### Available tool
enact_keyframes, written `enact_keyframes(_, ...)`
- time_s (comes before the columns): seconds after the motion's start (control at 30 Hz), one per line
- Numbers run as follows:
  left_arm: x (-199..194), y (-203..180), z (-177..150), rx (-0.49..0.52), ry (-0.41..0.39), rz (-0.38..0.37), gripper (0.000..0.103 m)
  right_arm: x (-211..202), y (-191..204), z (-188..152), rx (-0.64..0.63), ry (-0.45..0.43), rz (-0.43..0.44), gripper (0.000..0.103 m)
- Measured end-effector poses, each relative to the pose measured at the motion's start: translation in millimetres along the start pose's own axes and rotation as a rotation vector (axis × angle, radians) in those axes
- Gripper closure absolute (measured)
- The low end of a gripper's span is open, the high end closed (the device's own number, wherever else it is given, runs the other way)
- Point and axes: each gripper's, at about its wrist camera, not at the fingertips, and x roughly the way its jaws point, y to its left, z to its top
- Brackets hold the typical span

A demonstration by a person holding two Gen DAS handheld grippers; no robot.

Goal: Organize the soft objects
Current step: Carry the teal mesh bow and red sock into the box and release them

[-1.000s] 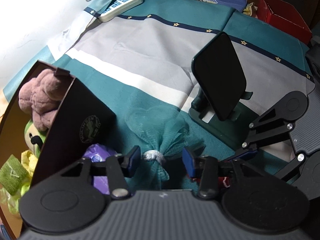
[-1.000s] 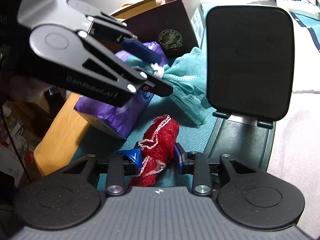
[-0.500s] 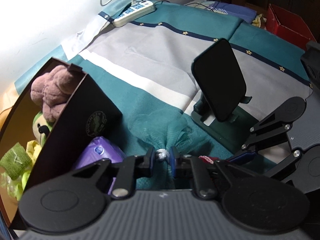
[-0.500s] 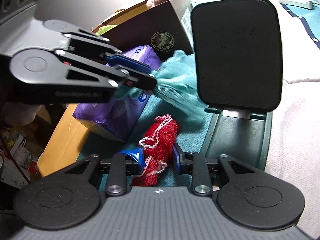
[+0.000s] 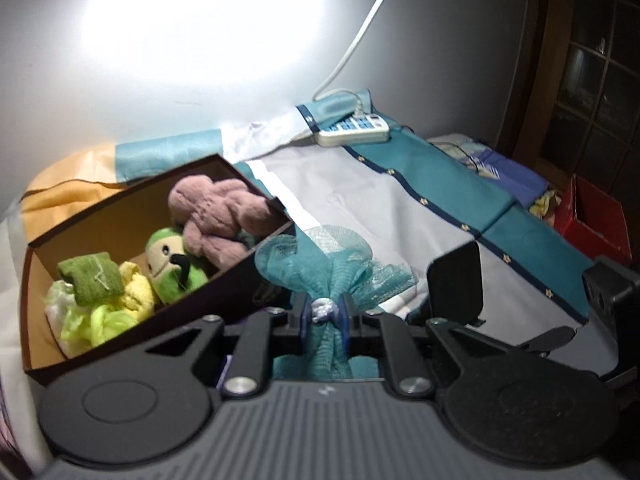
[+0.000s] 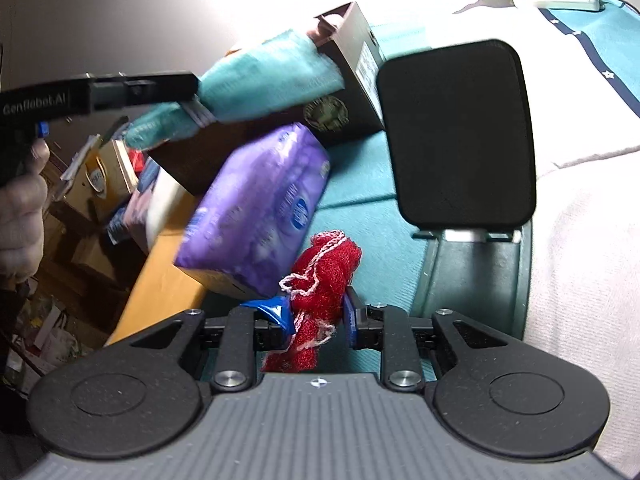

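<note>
1. Teal mesh pouf [image 5: 334, 268] is clamped at its tied white band in the left gripper [image 5: 325, 312]; jaws closed tight on it, lifted clear of the bedspread [image 5: 436, 168], just beside the brown box [image 5: 240, 280] near its front corner.
2. Red mesh pouf [image 6: 320, 276] lies on the bedspread in front of the brown box, next to the purple tissue pack [image 6: 256, 208]. It sits between the right gripper [image 6: 316, 320] jaws, which have just been closing and now press it.
3. Brown box holds a pink plush [image 5: 220, 208], green plush [image 5: 172, 264], green cloth [image 5: 92, 280] and yellow-green pieces.
4. Black phone stand [image 6: 460, 132] stands right of the box.
5. White power strip [image 5: 352, 128] lies beyond the box, by the wall.
</note>
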Motion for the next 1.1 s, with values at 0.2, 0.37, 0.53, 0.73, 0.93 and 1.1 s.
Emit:
enact_keyframes(0.2, -23, 56, 10, -0.14, -0.097, 0.136, 0.09, -5, 10, 12, 0.032, -0.048, 0.024, 0.097)
enact_keyframes(0.37, -21, 97, 18, -0.206, -0.143, 0.225, 0.09, -5, 21, 22, 0.05, -0.074, 0.031, 0.096)
enact_keyframes(0.53, 11, 123, 19, -0.211, -0.113, 0.272, 0.09, -4, 32, 27, 0.055, -0.088, 0.024, 0.096)
enact_keyframes(0.73, 52, 146, 12, -0.269, -0.081, 0.281, 0.09, -10, 42, 31, 0.066, -0.123, -0.006, 0.096)
enact_keyframes(0.93, 81, 158, 1, -0.29, -0.006, 0.289, 0.086, -15, 48, 35, 0.083, -0.157, -0.025, 0.096)
enact_keyframes(1.1, 82, 165, -7, -0.308, 0.009, 0.297, 0.054, -13, 57, 48, 0.06, -0.18, -0.026, 0.096)
